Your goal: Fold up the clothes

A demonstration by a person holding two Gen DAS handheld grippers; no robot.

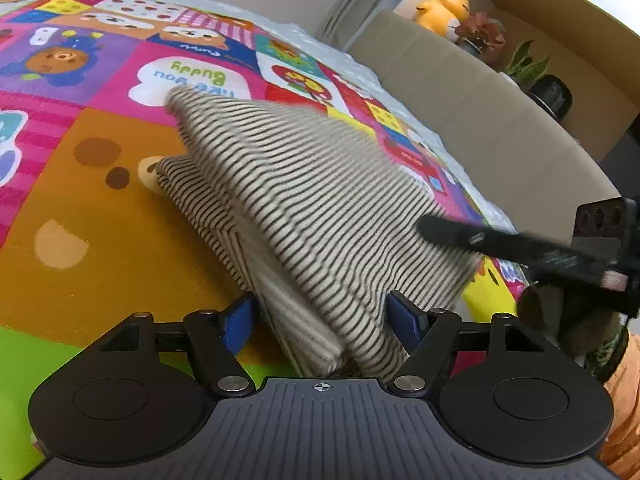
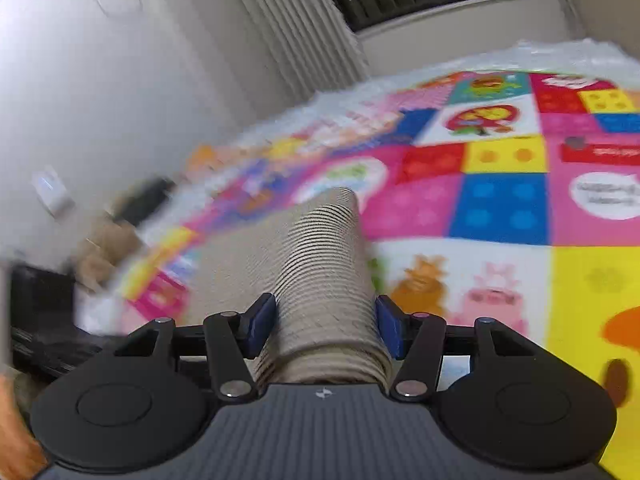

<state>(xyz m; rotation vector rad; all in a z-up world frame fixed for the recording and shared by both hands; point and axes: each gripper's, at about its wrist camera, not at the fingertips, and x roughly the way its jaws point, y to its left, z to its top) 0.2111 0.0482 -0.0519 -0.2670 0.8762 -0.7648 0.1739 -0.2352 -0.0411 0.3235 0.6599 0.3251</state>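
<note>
A beige garment with thin dark stripes [image 1: 304,200] lies partly folded on a colourful play mat [image 1: 100,240]. Its near edge is lifted off the mat and runs between the blue pads of my left gripper [image 1: 324,316], which is shut on it. My right gripper [image 2: 324,320] is shut on another part of the same striped garment [image 2: 324,256], which stretches away from it down to the mat [image 2: 500,208]. The right gripper also shows in the left wrist view [image 1: 520,248], blurred, at the garment's right edge.
A beige sofa back [image 1: 472,108] runs along the mat's right side, with a yellow plush toy [image 1: 444,10] and potted plants [image 1: 528,68] on the ledge behind it. A white wall and curtains [image 2: 288,28] stand beyond the mat's far edge.
</note>
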